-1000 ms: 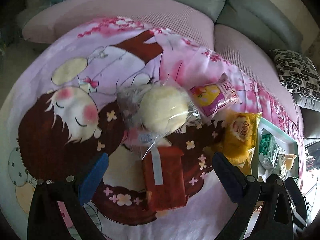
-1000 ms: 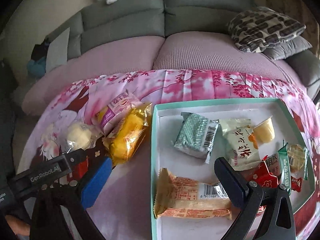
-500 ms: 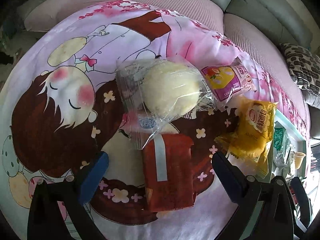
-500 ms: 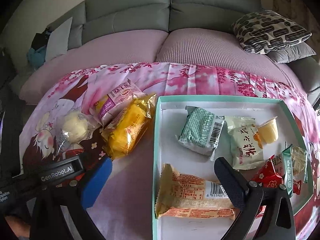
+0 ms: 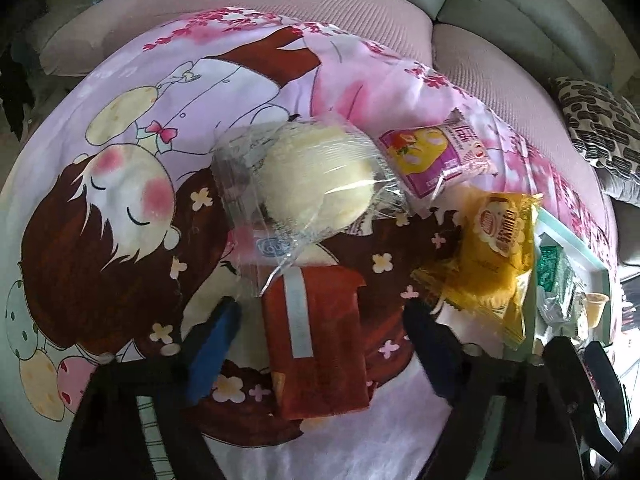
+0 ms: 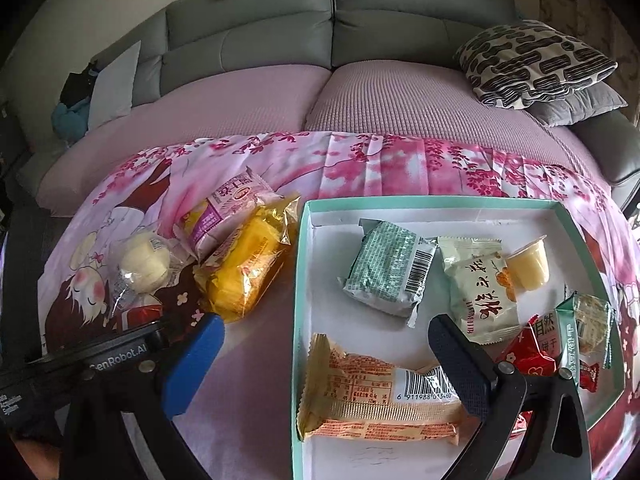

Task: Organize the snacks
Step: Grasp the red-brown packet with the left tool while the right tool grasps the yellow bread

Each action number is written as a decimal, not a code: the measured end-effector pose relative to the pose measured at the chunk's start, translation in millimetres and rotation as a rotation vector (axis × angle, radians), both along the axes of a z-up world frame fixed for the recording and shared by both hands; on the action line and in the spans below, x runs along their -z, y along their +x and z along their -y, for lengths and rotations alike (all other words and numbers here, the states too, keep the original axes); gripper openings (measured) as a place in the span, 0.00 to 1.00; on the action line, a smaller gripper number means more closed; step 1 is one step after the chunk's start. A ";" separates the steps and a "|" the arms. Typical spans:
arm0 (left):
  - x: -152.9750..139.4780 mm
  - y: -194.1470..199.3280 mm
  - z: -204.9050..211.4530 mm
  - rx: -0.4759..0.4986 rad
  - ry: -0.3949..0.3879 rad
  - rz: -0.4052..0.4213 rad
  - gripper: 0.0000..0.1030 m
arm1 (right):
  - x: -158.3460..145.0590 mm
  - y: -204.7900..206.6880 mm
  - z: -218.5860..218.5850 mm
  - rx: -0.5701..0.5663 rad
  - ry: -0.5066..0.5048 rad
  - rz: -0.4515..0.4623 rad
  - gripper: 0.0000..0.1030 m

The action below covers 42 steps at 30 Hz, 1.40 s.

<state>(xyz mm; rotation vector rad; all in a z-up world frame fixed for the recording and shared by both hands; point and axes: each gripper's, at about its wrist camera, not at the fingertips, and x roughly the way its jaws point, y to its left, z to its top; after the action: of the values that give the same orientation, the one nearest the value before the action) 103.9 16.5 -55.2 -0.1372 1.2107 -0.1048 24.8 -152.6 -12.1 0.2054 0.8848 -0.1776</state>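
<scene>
Left claw (image 5: pixel 320 320) jaws have just been closing around the red packet (image 5: pixel 320 344) on the cartoon cloth (image 5: pixel 100 200), pads not touching; right claw (image 6: pixel 324 340) wide above tray (image 6: pixel 304 280)

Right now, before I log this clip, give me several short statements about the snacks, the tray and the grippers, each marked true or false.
1. The red foil snack packet lies between the left gripper's blue pads, which do not yet press it. True; the jaws have just been closing.
2. The teal-rimmed white tray is empty. False; it holds several packets and a small yellow jelly cup.
3. The clear-wrapped pale round bun sits in the tray. False; it lies on the pink cartoon blanket.
4. The right gripper holds nothing. True.
5. The yellow snack bag lies outside the tray, by its left rim. True.
</scene>
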 end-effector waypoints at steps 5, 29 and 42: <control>-0.6 1.7 3.6 0.017 -0.021 -0.005 0.69 | -0.2 -0.2 0.4 0.001 -0.004 0.000 1.00; -9.2 -0.2 -10.2 0.020 -0.100 0.010 0.40 | -2.9 -1.8 0.5 0.014 -0.002 0.026 1.00; -10.0 14.9 -2.5 0.061 -0.128 0.042 0.40 | -21.5 8.7 -2.0 -0.024 0.164 0.126 0.97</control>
<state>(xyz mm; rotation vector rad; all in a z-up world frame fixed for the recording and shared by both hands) 118.8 19.1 -45.3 -0.2094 1.1669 -0.2374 33.5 -150.5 9.4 0.3552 0.7764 -0.0685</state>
